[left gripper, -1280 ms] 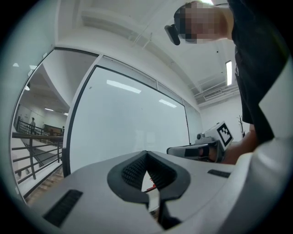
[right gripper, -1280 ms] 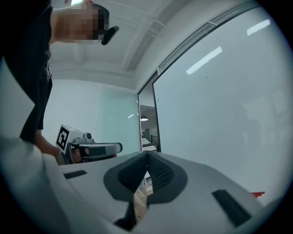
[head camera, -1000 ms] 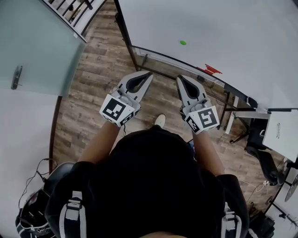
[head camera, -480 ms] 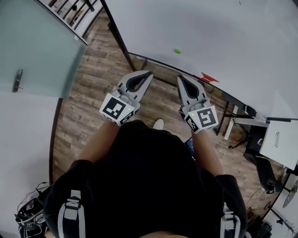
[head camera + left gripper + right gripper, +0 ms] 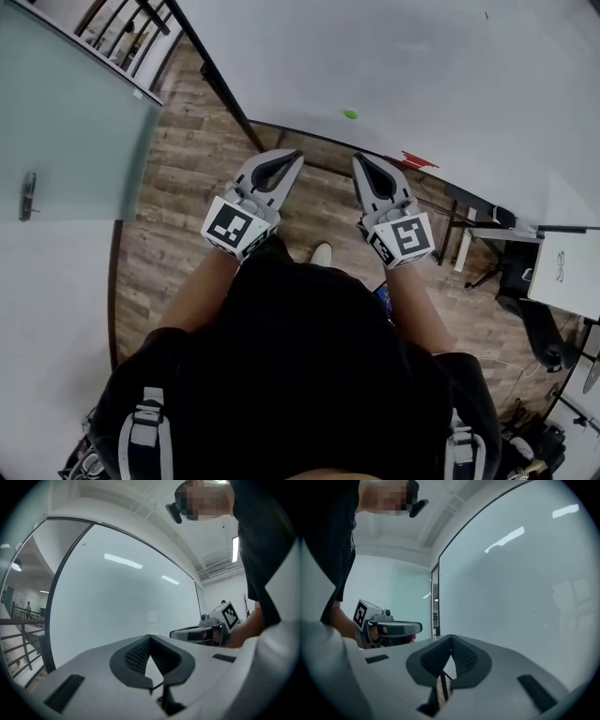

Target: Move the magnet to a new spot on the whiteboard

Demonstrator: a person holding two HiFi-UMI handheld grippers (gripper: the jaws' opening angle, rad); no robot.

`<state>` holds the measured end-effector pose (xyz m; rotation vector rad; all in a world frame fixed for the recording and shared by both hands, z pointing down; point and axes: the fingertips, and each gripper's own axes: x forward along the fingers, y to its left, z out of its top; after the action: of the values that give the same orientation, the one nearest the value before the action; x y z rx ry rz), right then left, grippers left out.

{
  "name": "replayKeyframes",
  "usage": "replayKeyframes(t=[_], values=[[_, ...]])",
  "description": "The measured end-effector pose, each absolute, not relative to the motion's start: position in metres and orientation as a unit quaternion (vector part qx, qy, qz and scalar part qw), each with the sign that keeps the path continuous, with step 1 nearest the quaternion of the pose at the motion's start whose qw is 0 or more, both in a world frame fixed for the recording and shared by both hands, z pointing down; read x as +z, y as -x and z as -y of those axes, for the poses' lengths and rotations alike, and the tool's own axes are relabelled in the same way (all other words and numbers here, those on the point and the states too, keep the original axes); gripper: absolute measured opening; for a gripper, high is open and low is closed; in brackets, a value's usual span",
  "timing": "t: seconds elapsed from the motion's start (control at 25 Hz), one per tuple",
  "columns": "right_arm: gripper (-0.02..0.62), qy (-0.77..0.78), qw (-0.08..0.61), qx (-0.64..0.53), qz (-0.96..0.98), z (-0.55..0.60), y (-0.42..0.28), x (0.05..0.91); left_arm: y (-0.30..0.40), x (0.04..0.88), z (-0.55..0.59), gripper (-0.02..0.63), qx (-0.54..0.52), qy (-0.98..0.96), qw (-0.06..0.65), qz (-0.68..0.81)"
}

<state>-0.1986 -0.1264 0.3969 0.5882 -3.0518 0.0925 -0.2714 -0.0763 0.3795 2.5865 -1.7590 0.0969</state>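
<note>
A small green magnet [image 5: 350, 114] sticks to the whiteboard [image 5: 450, 75] near its lower edge in the head view. My left gripper [image 5: 298, 153] and right gripper [image 5: 356, 157] are held side by side, level, pointing at the board just below the magnet. Both are shut with nothing between the jaws. Neither touches the board or the magnet. In the left gripper view the jaw tips [image 5: 150, 636] meet in front of the whiteboard [image 5: 117, 597], with the right gripper [image 5: 197, 632] beside them. The right gripper view shows shut tips [image 5: 451, 636] and the left gripper [image 5: 389, 627]; the magnet is not seen there.
A red object [image 5: 412, 159] lies on the board's ledge right of the magnet. A frosted glass door [image 5: 66, 122] stands at the left. The board's stand legs and a chair [image 5: 525, 281] are at the right over wooden floor [image 5: 178, 216].
Both grippers have moved forward toward the whiteboard, still shut. The green magnet now sits closer to their tips in the head view.
</note>
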Motion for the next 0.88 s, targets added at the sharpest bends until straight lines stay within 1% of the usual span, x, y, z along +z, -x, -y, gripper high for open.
replayKeyframes(t=[0.32,0.88], values=[[0.002,-0.293,0.032,0.036,0.955,0.173,0.214,0.418,0.298,0.394,0.126,0.001,0.029,-0.863,0.008,0.504],[0.003,-0.472,0.036,0.035,0.88,0.226,0.237,0.457,0.326,0.423,0.179,0.002,0.021,-0.919,0.004,0.393]])
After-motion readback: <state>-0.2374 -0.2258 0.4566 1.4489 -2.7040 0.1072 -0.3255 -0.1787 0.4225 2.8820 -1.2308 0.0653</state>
